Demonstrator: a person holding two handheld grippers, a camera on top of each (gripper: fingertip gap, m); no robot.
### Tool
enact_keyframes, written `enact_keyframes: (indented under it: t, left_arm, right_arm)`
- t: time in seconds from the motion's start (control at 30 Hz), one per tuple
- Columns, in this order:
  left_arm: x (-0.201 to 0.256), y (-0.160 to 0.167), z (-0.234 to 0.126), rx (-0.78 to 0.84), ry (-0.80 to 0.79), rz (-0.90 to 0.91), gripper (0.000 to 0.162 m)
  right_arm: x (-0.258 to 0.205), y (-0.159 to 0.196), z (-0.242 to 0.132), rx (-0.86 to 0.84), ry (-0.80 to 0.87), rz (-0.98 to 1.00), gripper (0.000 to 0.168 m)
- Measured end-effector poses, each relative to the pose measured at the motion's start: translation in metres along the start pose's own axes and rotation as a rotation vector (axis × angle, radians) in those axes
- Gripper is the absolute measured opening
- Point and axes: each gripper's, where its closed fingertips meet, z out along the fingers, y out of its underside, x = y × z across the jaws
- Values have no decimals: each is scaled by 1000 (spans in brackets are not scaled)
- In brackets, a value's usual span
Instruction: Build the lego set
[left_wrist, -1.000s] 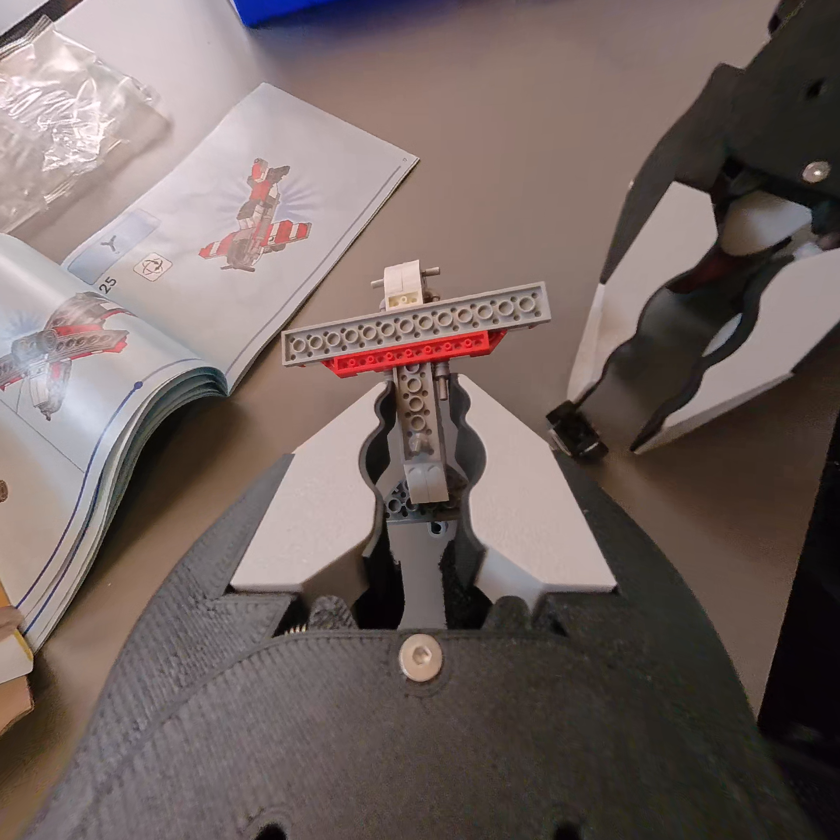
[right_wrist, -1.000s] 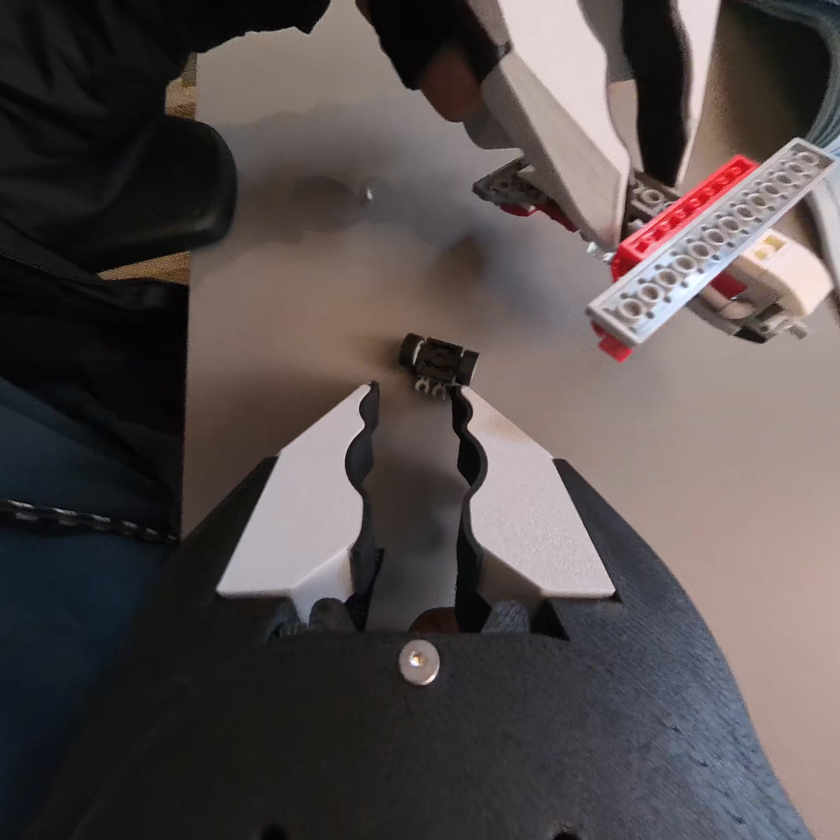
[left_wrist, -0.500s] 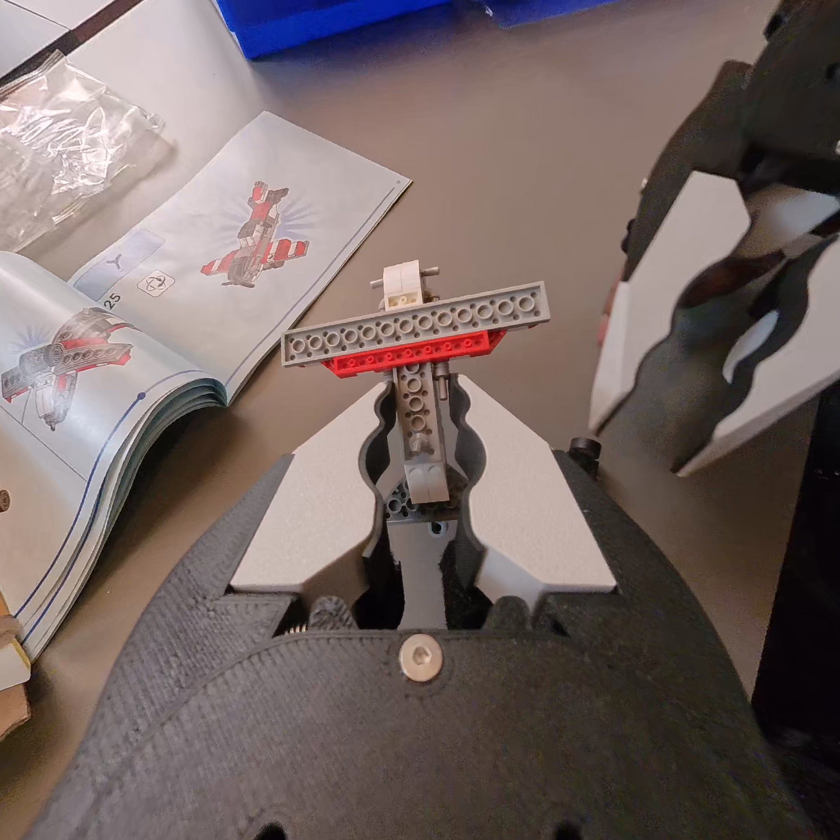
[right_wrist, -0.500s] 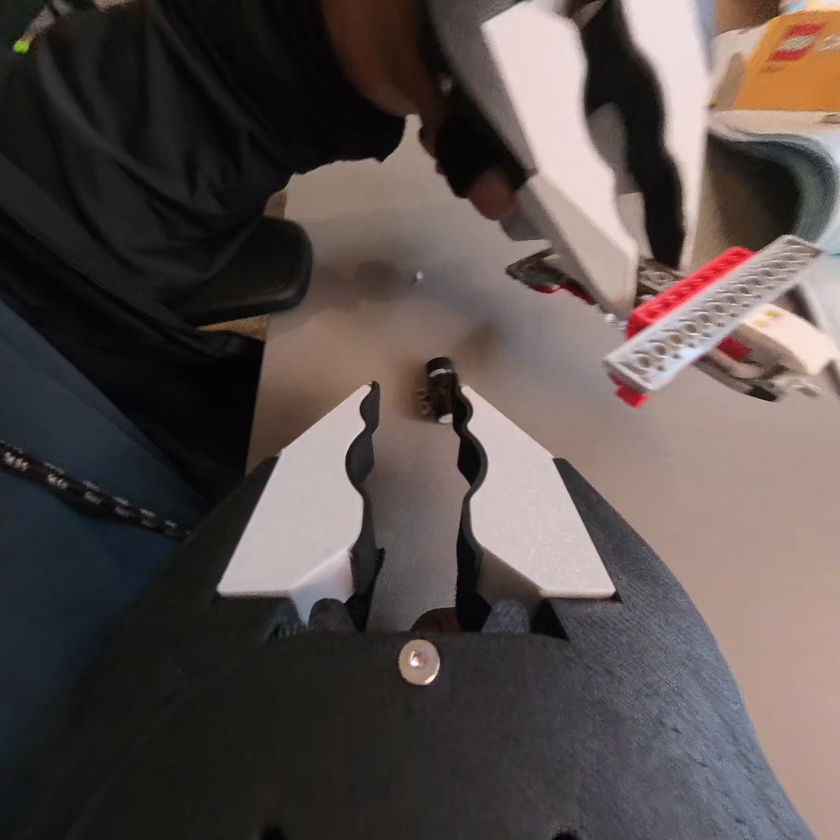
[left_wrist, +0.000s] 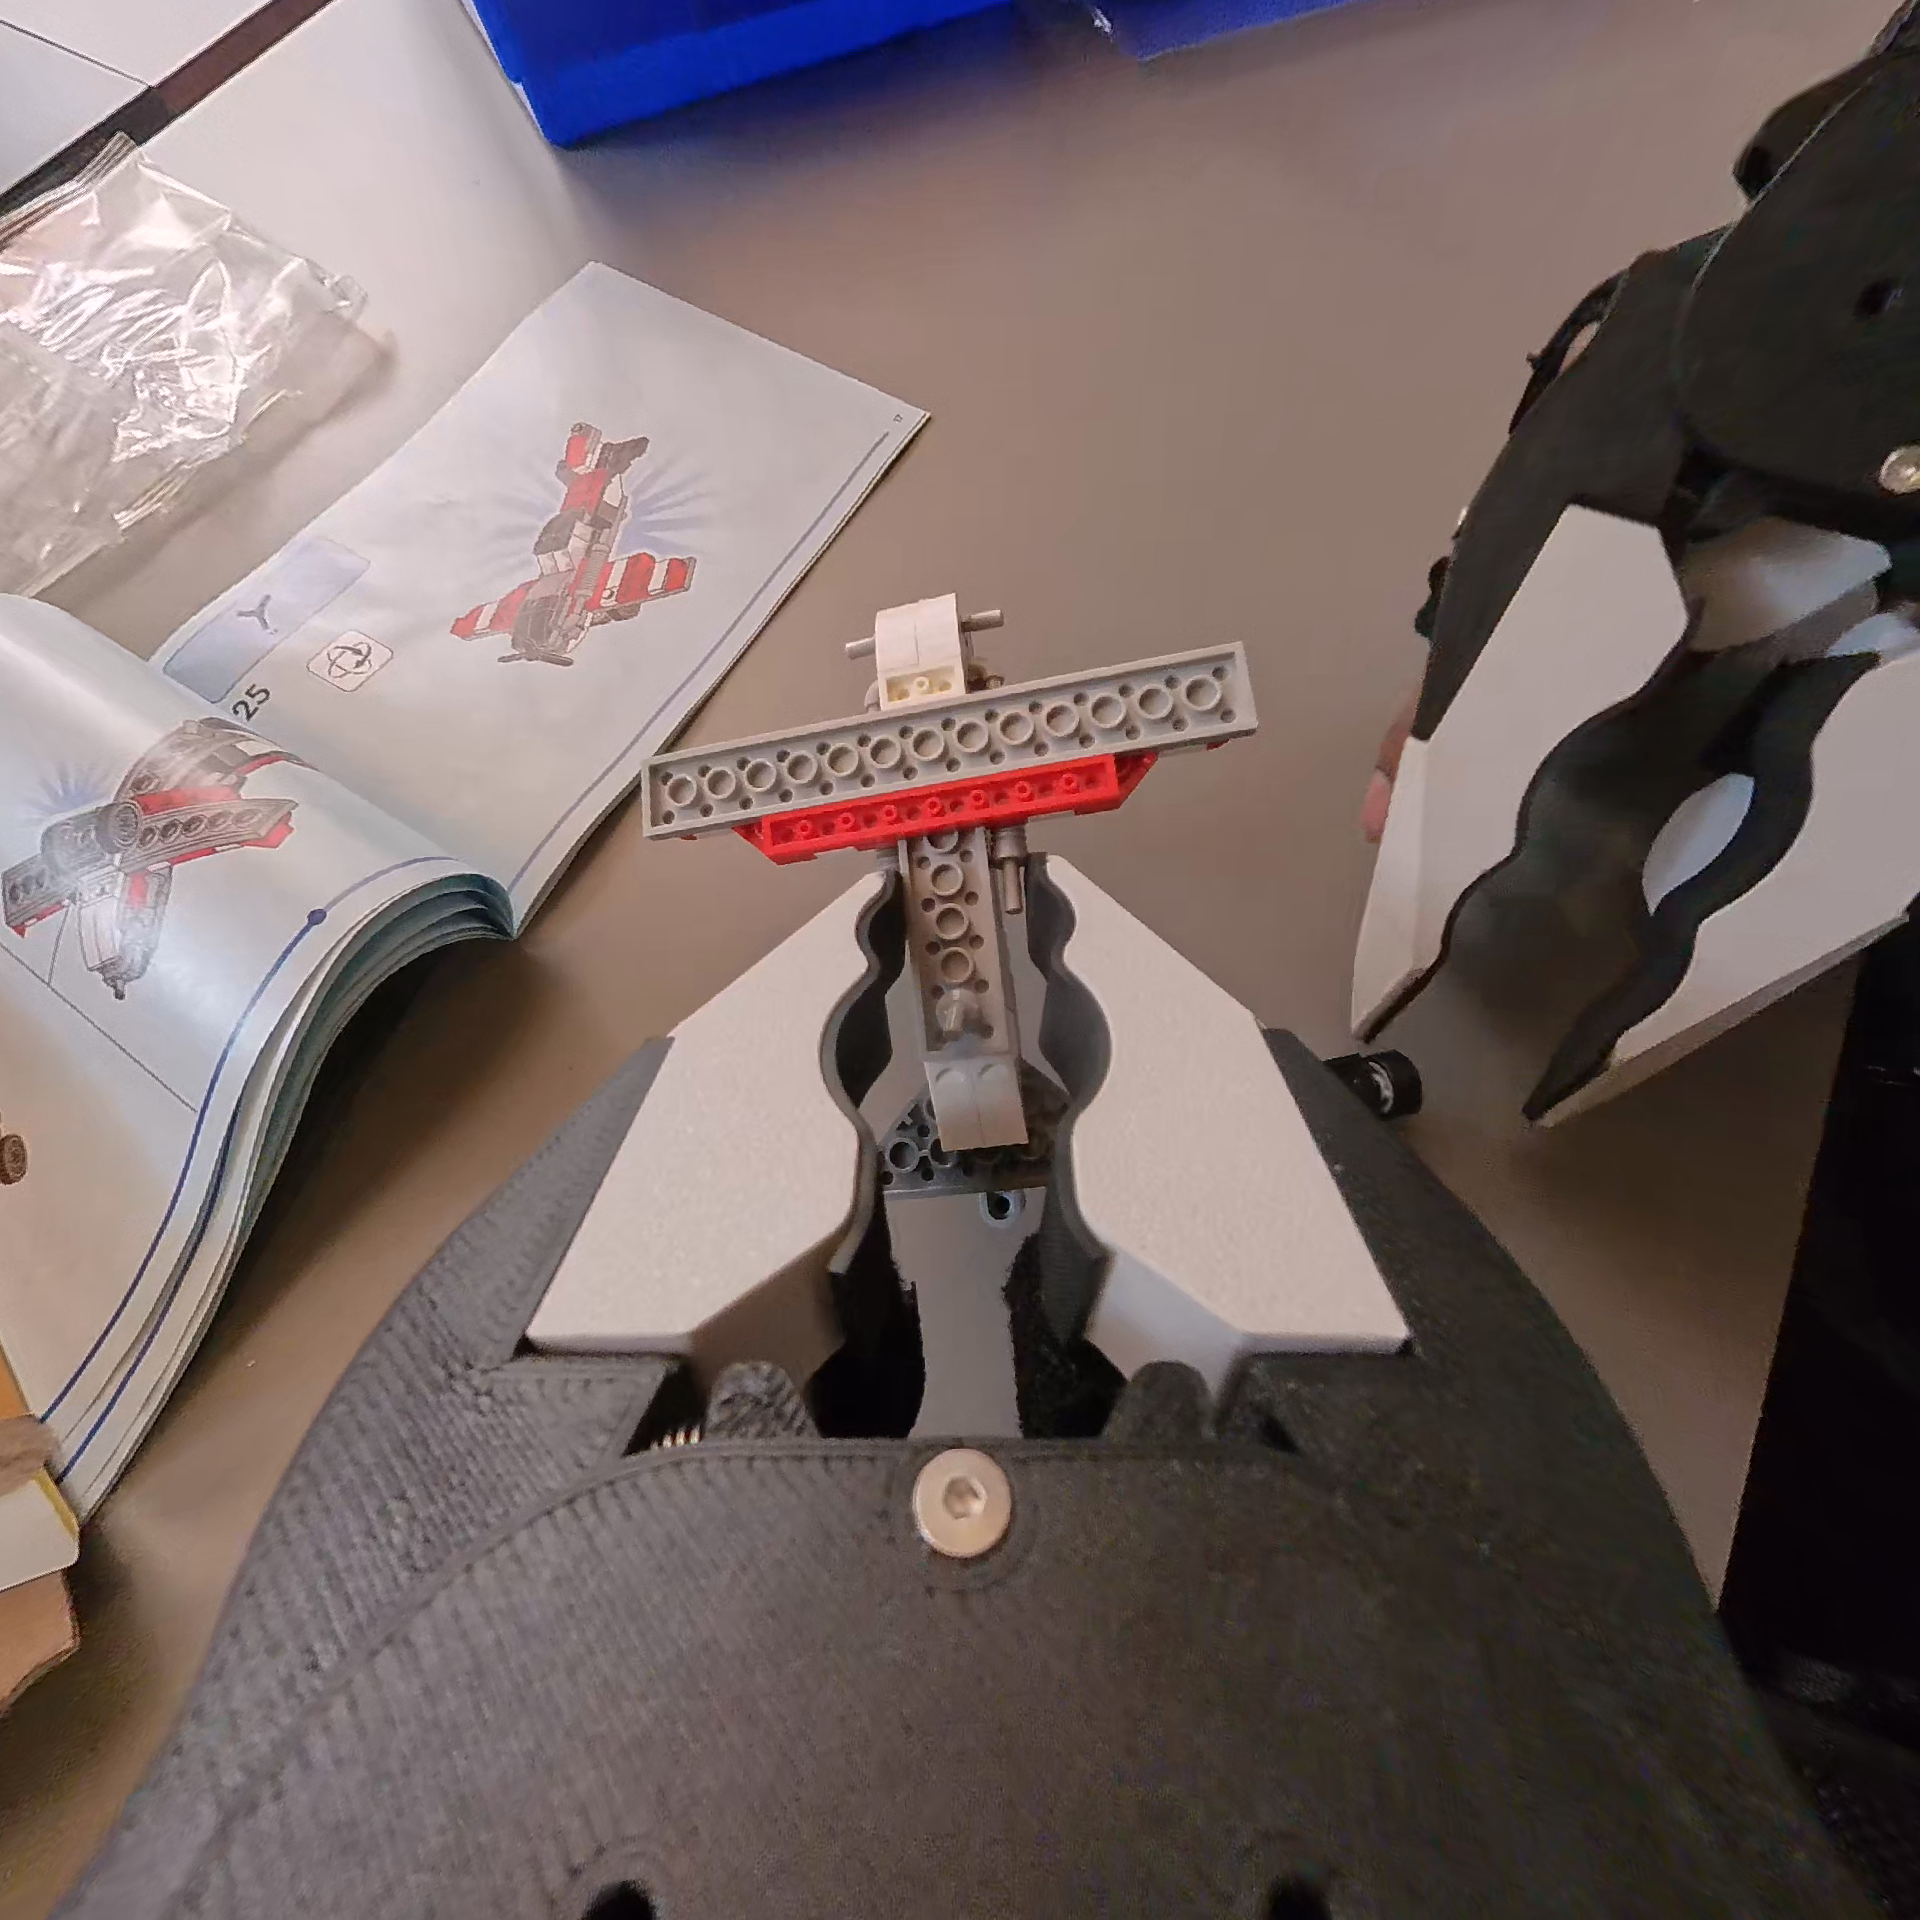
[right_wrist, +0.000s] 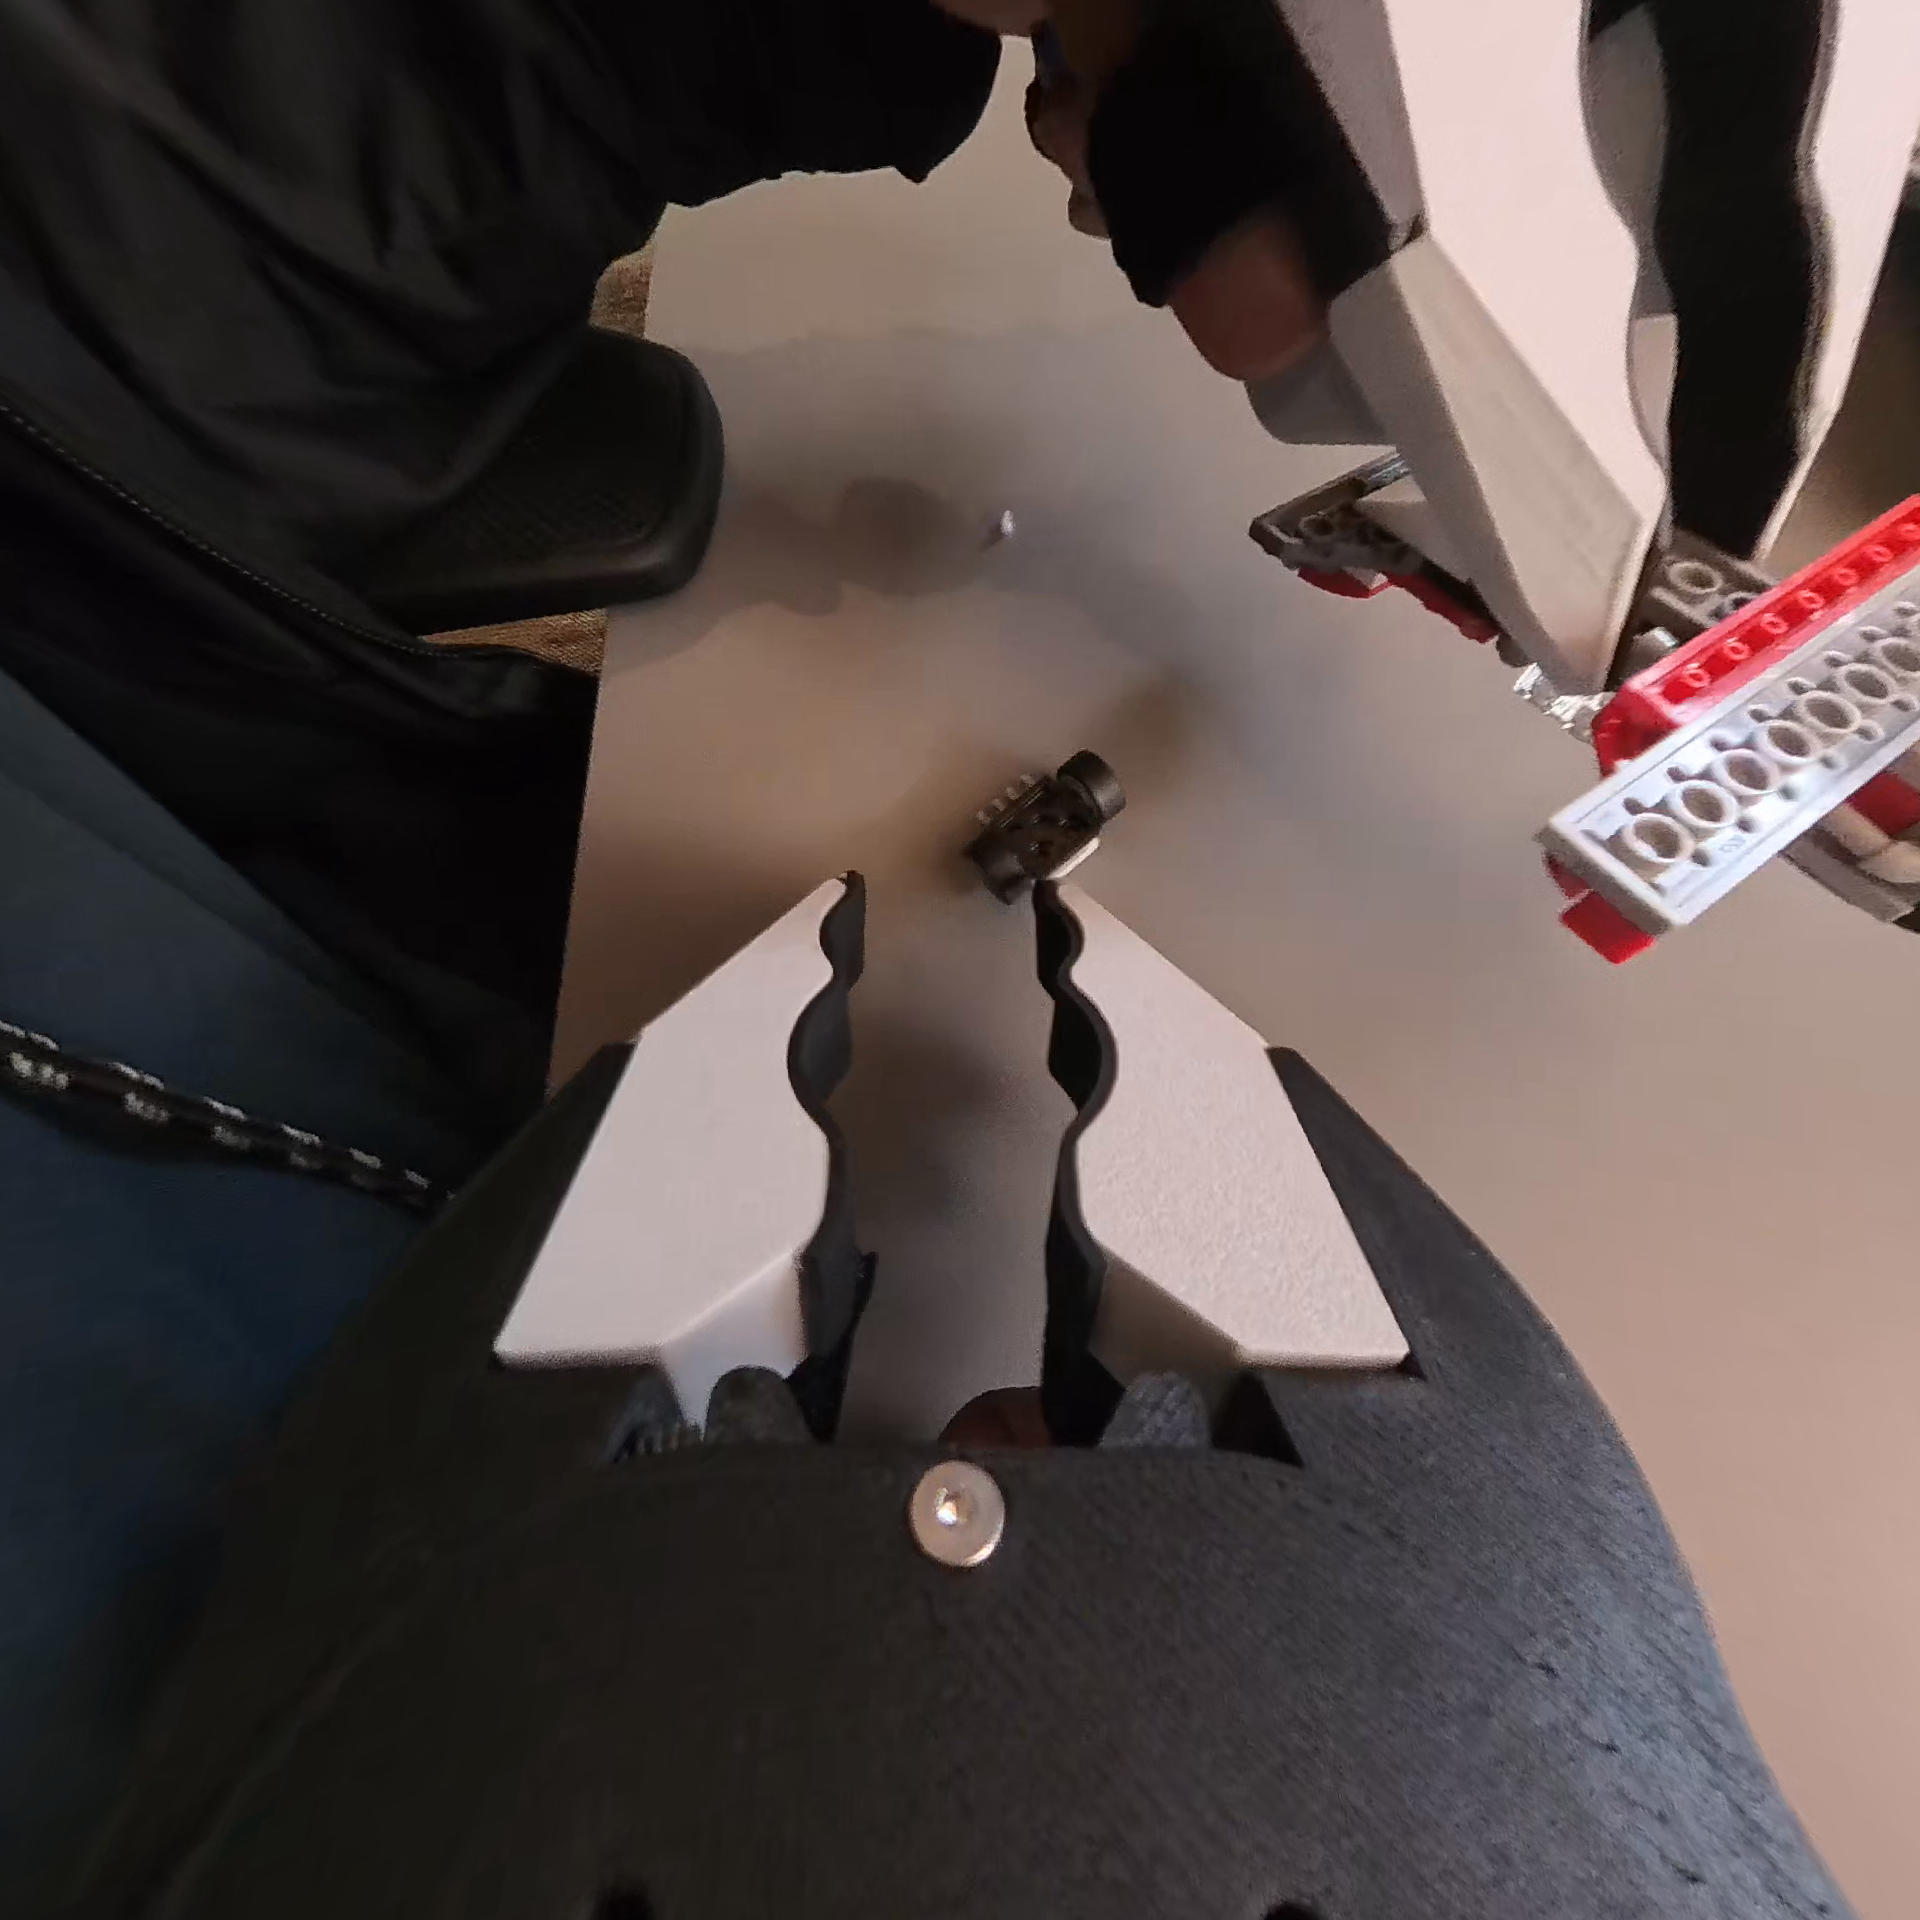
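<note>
My left gripper (left_wrist: 961, 883) is shut on the tail of a small lego plane (left_wrist: 951, 743), which has a long grey wing plate over a red plate, a grey body and a white nose. The plane is held above the table and also shows in the right wrist view (right_wrist: 1745, 769). My right gripper (right_wrist: 945, 894) is open and empty, low over the table. A small black wheel piece (right_wrist: 1049, 842) lies on the table just beyond its right fingertip. In the left wrist view the wheel piece (left_wrist: 1382, 1081) lies beside the right gripper (left_wrist: 1455, 1070).
An open instruction booklet (left_wrist: 416, 727) lies at the left, with a clear plastic bag (left_wrist: 135, 343) behind it and a blue box (left_wrist: 727, 52) at the far edge. A person in dark clothing and a black chair armrest (right_wrist: 582, 488) are at the table's near edge.
My right gripper swung and tilted over the wheel piece and is back by it, still open. The left gripper kept its hold on the plane and shifted slightly.
</note>
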Motion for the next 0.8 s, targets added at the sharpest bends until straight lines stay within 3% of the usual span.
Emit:
enact_keyframes:
  t: [0.23,0.43,0.8]
  left_arm:
    - [2,2,-1,-2,8,24,24]
    - [2,4,-4,0,7,34,23]
    - [0,9,-4,-16,0,43,23]
  right_arm:
    - [11,-16,-5,83,-18,-157,37]
    - [9,-13,0,37,-86,-367,39]
    - [14,-9,16,-10,-132,-394,43]
